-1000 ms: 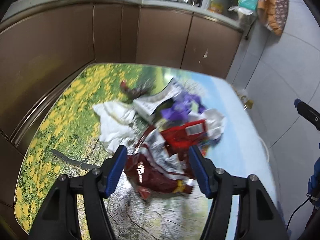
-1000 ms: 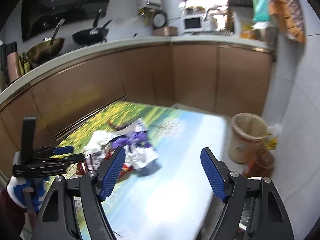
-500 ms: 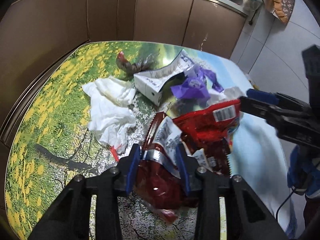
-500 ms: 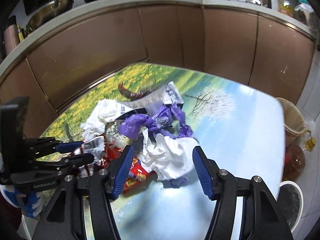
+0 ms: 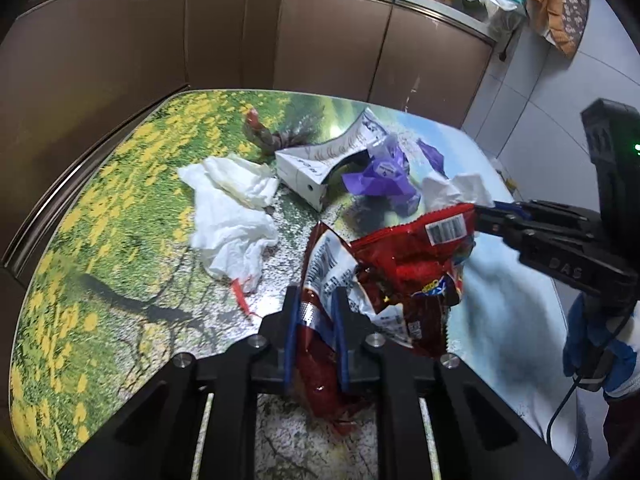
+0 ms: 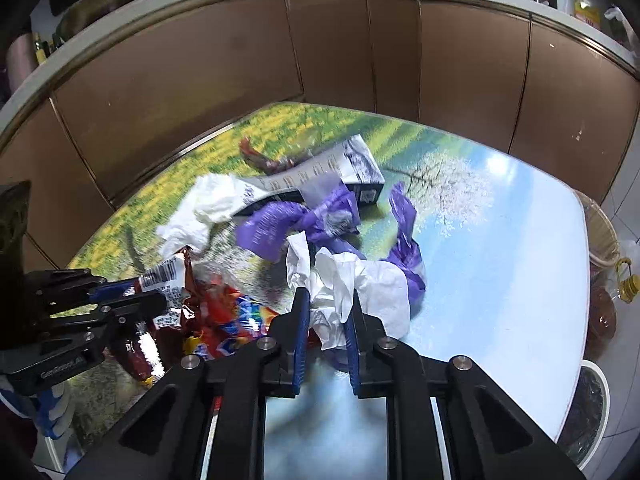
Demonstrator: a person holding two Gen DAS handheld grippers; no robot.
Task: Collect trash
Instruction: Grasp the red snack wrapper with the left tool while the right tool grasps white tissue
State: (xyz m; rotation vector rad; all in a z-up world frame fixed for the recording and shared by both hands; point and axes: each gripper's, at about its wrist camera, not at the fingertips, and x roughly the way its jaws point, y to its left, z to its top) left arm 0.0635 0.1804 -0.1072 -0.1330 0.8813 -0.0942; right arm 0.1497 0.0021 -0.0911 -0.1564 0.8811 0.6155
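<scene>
A pile of trash lies on the landscape-print table. My left gripper is shut on a dark red snack wrapper, next to a bright red chip bag. My right gripper is shut on a crumpled white tissue. It also shows in the left wrist view, at the red bag's far corner. Behind lie purple plastic wrap, a white carton and another white tissue.
Brown cabinets curve round the far side of the table. A woven waste basket and an oil bottle stand on the floor past the table's right edge. A small red-brown wrapper lies behind the carton.
Both grippers moved in on the pile and closed: the left onto the dark red wrapper, the right onto the white tissue. Both were open a second ago.
</scene>
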